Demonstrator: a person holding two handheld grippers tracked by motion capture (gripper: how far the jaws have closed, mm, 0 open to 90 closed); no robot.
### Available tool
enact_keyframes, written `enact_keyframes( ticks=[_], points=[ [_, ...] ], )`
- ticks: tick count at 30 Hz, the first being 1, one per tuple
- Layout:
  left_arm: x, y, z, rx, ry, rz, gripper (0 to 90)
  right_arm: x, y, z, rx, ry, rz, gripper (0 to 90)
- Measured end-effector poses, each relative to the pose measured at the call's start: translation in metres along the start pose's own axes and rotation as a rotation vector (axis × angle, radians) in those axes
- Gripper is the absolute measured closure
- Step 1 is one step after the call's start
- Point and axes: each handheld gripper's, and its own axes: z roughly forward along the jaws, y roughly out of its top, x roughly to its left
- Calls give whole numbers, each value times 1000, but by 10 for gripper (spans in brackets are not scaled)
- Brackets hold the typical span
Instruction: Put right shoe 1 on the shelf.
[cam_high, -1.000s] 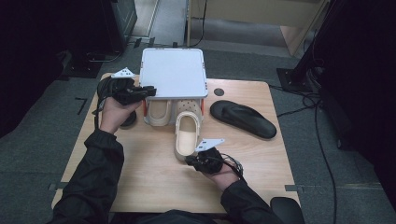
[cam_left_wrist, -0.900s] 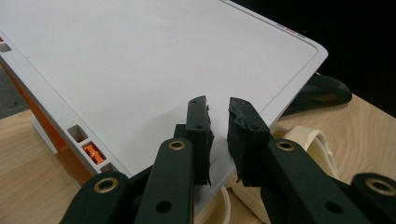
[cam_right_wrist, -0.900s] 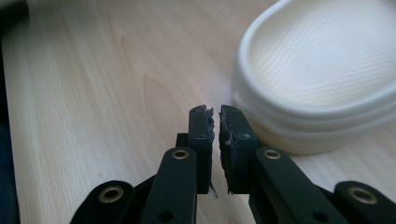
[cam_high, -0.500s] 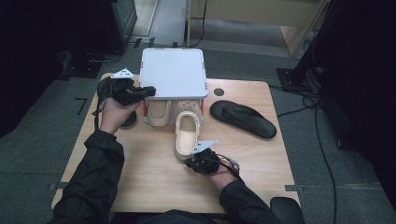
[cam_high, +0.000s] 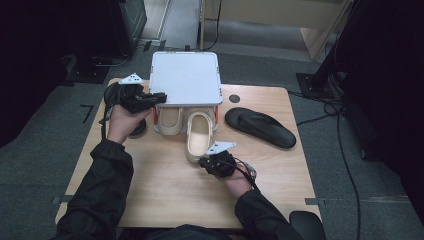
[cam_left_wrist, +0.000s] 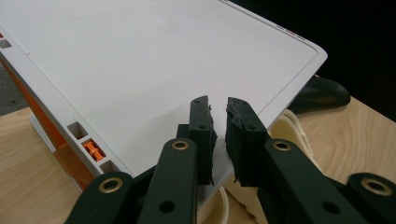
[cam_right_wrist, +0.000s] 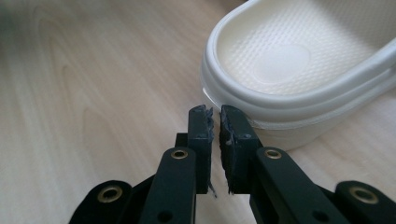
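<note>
A white square panel (cam_high: 186, 77) stands on orange legs at the back of the wooden table (cam_high: 165, 195). Under its front edge sit two cream slippers; one (cam_high: 170, 120) is tucked under it and the other (cam_high: 199, 135) sticks out toward me. My left gripper (cam_high: 162, 96) is at the panel's front left corner. Its jaws (cam_left_wrist: 218, 105) have just been closing and now stand shut, with nothing between the pads and the panel (cam_left_wrist: 140, 70) behind them. My right gripper (cam_high: 202, 161) is shut and empty, its tips (cam_right_wrist: 214, 112) right beside the heel rim of the nearer slipper (cam_right_wrist: 289, 60).
A black flip-flop (cam_high: 260, 127) lies on the table to the right of the panel. A small dark round thing (cam_high: 137, 129) sits below my left hand. There is a dark hole (cam_high: 234, 98) in the tabletop near the panel's right front corner. Grey floor surrounds the table.
The right hand has shifted slightly at the slipper's heel. The left hand and the panel stay where they were.
</note>
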Motion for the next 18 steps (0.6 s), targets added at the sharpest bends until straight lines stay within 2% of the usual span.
enact_keyframes(
  ticks=[6, 12, 14, 17, 18],
  points=[
    [0, 0, 0, -3, -3, -5, 808, -11, 9, 4, -18, -28, 19, 823],
    [1, 0, 0, -2, -3, -9, 808, -21, 21, 15, -29, -38, 14, 823],
    [1, 0, 0, -1, -3, -11, 813, -24, 24, 18, -27, -56, 13, 823],
    [1, 0, 0, -1, -2, -14, 822, -31, 28, 20, -45, -53, 29, 822],
    [1, 0, 0, -1, -3, -15, 822, -32, 29, 21, -34, -69, 31, 821]
  ],
)
